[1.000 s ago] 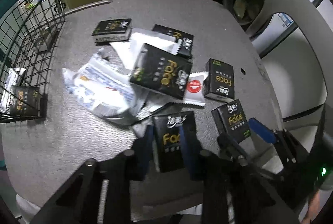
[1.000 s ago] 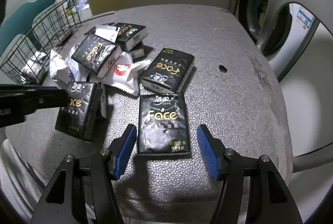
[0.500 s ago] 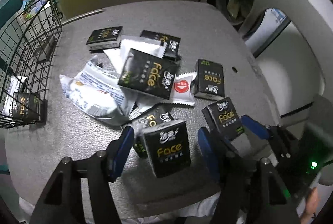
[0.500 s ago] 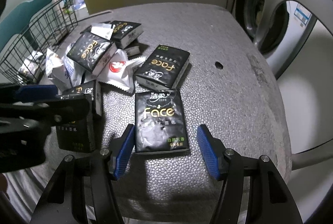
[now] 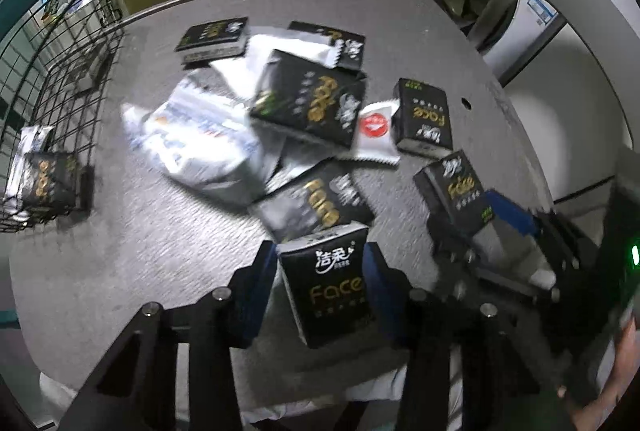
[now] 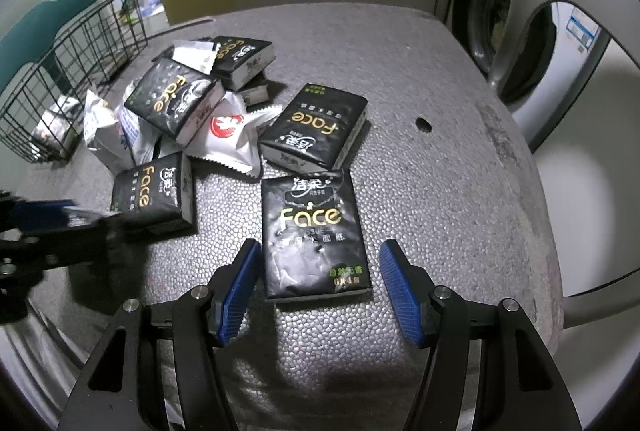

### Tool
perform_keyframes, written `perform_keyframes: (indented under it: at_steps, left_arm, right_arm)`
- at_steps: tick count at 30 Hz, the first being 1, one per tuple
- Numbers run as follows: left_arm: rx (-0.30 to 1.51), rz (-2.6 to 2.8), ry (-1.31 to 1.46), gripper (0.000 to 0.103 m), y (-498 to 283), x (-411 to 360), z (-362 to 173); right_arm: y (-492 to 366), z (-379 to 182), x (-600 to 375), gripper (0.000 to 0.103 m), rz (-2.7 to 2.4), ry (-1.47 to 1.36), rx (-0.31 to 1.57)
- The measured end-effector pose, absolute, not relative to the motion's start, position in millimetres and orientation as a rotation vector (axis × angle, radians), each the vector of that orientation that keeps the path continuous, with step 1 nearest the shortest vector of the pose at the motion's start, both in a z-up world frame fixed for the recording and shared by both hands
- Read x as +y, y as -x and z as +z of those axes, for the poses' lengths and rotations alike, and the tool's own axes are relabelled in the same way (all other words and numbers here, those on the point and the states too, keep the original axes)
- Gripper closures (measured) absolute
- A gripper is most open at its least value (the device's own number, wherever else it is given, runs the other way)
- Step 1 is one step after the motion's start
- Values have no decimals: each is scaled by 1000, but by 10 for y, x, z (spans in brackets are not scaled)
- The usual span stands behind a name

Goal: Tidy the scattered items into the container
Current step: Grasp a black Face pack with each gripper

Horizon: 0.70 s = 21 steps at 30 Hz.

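Note:
My left gripper (image 5: 320, 263) is shut on a black Face tissue pack (image 5: 328, 287) and holds it above the grey table (image 5: 120, 251). Several black tissue packs and white wrappers (image 5: 208, 139) lie in a pile ahead. A wire basket (image 5: 48, 79) at the left edge holds one black pack (image 5: 50, 181). My right gripper (image 6: 320, 279) is open, its blue pads on either side of a flat black tissue pack (image 6: 314, 235) lying on the table. The left gripper shows blurred in the right wrist view (image 6: 60, 227).
A white snack packet with a red logo (image 6: 230, 135) lies in the pile. The table has a small hole (image 6: 423, 125) and a rounded edge at right. A washing machine (image 6: 492, 31) stands behind. The basket also shows in the right wrist view (image 6: 60, 79).
My left gripper closed on the black pack and lifted it off the pack beneath it. My right gripper stayed open around its pack and barely moved.

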<state>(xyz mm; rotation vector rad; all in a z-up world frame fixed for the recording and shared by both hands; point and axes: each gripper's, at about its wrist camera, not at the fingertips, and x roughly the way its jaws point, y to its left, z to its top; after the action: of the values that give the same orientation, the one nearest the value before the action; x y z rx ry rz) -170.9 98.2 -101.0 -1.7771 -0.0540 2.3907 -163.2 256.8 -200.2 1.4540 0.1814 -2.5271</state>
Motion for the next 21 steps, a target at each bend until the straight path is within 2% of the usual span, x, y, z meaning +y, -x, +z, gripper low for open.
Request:
perform_keyframes:
  at_steps: [6,8,10,11,19,21]
  left_arm:
    - [-44,2413,1830,55,1562,528,-1070]
    - [-40,2425,1838,51,1539,464,-1112]
    - [-41,2431,1839,40,1530,442,-1145]
    - [-41,2433,1842,38,1522,432,-1161]
    - [-35,2424,1879,37,1456,473,-1265]
    - [-36,2423,1891,37,1422,488,-1312]
  right_arm:
    - [1620,-2012,2506,42,-2539,-1446,207]
    - [1598,-2011,2495,42,-2529,-1445,213]
    - [1591,-2012,2495,42,-2527,-1443,214]
    - [1587,-2014,2482,42,-2527,-1443,214]
    - [1619,-2016,2516,42,-2536,-1452,194]
    - [1614,-2013,2530,45,-2545,-1453,194]
